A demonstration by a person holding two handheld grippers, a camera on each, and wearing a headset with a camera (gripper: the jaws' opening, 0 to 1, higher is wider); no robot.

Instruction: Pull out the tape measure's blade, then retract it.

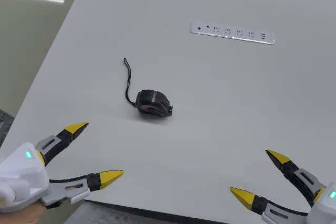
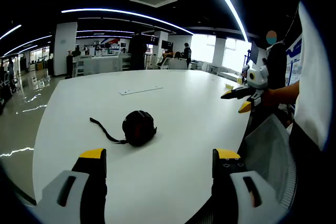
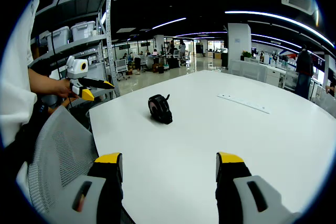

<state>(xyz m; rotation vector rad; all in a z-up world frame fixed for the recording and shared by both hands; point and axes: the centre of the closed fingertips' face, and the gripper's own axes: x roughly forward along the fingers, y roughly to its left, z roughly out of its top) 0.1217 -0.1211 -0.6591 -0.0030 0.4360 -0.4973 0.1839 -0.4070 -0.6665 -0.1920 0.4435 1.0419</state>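
2 edge-cropped tools, jaws apart, left hand-held gripper [image 1: 102, 149], right hand-held gripper [image 1: 251, 171], tape measure [image 1: 153, 103] untouched, details indistinct

my left gripper [image 2: 160, 155] has its jaws spread wide, yellow tips low over the near edge of the white table [image 2: 184, 129]. the black tape measure [image 2: 139, 127] lies on the table ahead of the tips, nearer the left jaw, and its strap [image 2: 105, 131] trails off further to that side. well beyond it lies a flat power strip [image 2: 140, 91]. off to the right of my jaws the right gripper [image 2: 234, 99] hangs at the table's edge, jaws apart, held in a hand [image 2: 270, 96]. a grey mesh chair back [image 2: 268, 150] sits just beside my right jaw.
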